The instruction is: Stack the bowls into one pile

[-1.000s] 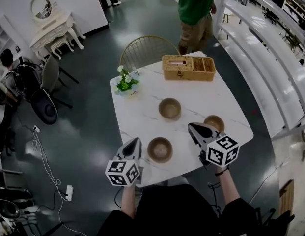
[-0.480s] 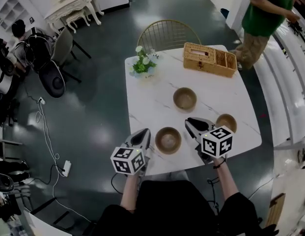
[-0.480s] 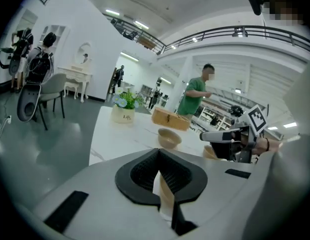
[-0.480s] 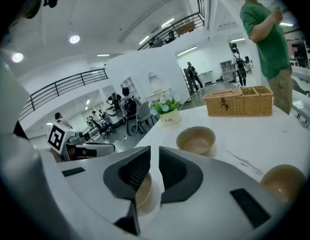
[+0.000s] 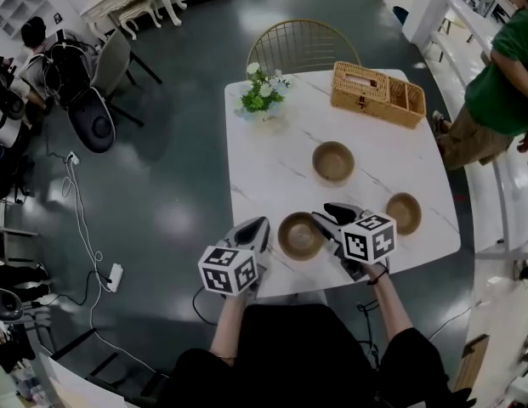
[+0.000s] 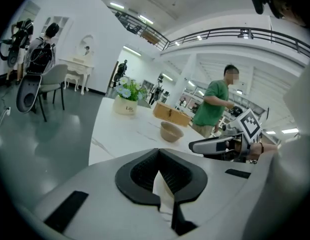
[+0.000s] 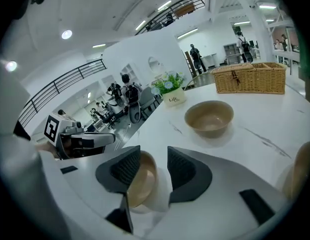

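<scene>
In the head view, three tan bowls sit apart on a white marble tabletop (image 5: 272, 160): the near bowl (image 5: 300, 235) by the near edge, the middle bowl (image 5: 333, 161) farther in, and the right bowl (image 5: 403, 212) toward the right edge. The left claw (image 5: 262, 223) is just left of the near bowl, and the right claw (image 5: 327, 213) reaches that bowl's right rim. A wicker basket (image 5: 378, 94) stands at the far right corner and a flower pot (image 5: 264, 96) at the far left. A wire-backed chair (image 5: 302, 45) is beyond the far edge, and a person (image 5: 502, 75) in a green shirt stands to the right. In the left gripper view, the left claw (image 6: 157, 154) has its jaws together at the tips with nothing between them. Ahead of it lie the middle bowl (image 6: 171, 131), the flower pot (image 6: 126, 104) and the wicker basket (image 6: 170, 114), with the right claw (image 6: 194, 145) coming in from the right. In the right gripper view, the right claw (image 7: 154, 153) has just been opening. Its jaws stand apart with the rim of the near bowl (image 7: 142, 181) between them, and the pads are not pressing on it. The middle bowl (image 7: 209, 116) sits beyond, the right bowl (image 7: 297, 171) shows at the right edge, and the left claw (image 7: 95, 139) is at the left.
</scene>
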Available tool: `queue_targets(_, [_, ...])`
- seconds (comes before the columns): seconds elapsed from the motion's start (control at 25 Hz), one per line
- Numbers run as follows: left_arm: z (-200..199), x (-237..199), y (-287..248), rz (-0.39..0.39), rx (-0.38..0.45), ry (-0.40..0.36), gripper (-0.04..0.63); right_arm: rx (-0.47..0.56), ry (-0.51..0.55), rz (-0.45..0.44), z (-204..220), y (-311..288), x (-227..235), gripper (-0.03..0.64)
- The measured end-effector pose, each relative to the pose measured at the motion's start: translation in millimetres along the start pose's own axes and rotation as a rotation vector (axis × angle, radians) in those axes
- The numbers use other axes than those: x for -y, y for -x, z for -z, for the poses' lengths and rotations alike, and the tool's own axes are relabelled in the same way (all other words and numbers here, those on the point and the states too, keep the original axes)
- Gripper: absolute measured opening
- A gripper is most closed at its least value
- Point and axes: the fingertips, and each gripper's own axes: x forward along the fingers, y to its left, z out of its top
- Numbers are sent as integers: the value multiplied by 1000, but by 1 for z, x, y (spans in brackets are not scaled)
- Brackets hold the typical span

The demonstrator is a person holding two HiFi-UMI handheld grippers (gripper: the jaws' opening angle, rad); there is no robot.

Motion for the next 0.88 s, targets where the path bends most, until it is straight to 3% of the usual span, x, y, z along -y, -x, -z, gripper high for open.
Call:
queue_targets(0.48, [13,-7,-1,12,-30,29,14,-171,-46,-24,35,-30,-3,163])
queue_targets(0.72, [13,-10,-2,18,-37,28,15,-196,-44,12,39,-34,-1,56])
queue_targets(0.88, [10,-11,-6,22,-37,20,15,-196,-48,21,38,-34,1,40])
